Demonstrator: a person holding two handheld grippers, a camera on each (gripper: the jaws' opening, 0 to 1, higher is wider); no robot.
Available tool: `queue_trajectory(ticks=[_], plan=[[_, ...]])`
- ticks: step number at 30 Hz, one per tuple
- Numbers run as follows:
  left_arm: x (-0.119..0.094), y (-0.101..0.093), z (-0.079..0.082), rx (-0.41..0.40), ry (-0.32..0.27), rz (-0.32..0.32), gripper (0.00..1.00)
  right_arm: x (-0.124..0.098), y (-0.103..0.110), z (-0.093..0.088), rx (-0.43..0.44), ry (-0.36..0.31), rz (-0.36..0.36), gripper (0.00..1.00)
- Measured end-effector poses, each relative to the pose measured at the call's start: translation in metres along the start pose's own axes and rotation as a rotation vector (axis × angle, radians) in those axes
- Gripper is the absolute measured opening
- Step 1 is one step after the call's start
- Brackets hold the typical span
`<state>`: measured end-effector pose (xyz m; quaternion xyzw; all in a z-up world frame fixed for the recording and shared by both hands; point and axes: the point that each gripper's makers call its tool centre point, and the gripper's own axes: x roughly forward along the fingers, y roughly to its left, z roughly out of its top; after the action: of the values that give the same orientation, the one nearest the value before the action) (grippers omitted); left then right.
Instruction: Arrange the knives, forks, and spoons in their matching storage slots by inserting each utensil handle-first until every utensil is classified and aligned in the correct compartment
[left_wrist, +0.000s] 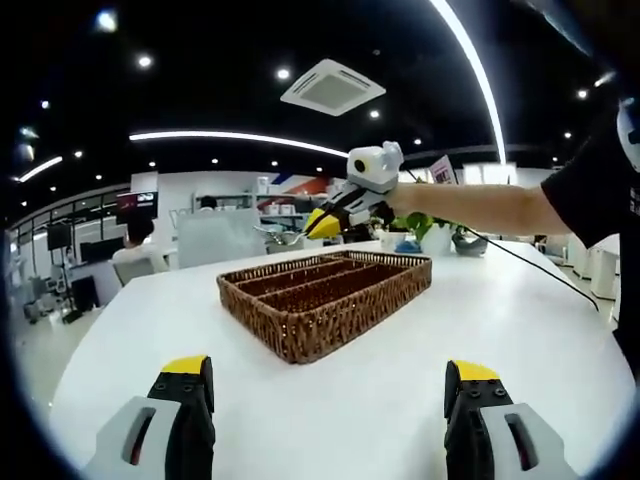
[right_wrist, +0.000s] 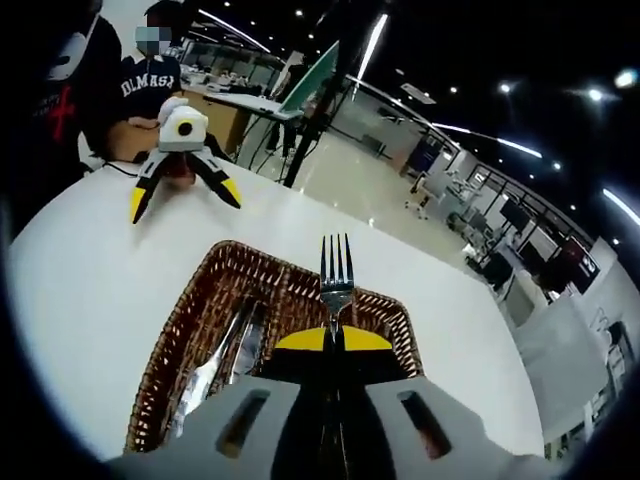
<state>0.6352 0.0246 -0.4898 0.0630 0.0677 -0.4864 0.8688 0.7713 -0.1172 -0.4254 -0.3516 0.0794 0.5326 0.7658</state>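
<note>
Wicker cutlery tray (left_wrist: 325, 300) — rectangular, brown, divided lengthwise into slots; sits at the centre of the left gripper view on a round white table (left_wrist: 330, 420). In the right gripper view it lies just beneath the tool, at lower centre.

Fork (right_wrist: 336, 275) — steel, four tines pointing up and away from the camera in the middle of the right gripper view. The right gripper (right_wrist: 334, 338) pinches it just below the tines, yellow tips pressed together on the neck. The handle runs back under the jaws and is hidden; held so, it would likely enter a slot handle-first.

Utensils already in tray (right_wrist: 225, 360) — silvery pieces in a slot at left of centre in the right gripper view; kind too blurred to tell.

Left gripper (left_wrist: 330, 395) — jaws spread wide at the bottom of its own view, holding nothing, resting back from the tray, probably to leave the other tool room. It appears at upper left in the right gripper view.

Background — open office, ceiling lights, a seated person.
</note>
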Motion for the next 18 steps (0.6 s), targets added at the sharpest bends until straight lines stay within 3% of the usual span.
queue_trajectory(ticks=[18], plan=[[-0.001,-0.003,-0.002,-0.005,0.008,-0.001,1.00,0.009,0.015,-0.034,0.077,0.037,0.051,0.00]])
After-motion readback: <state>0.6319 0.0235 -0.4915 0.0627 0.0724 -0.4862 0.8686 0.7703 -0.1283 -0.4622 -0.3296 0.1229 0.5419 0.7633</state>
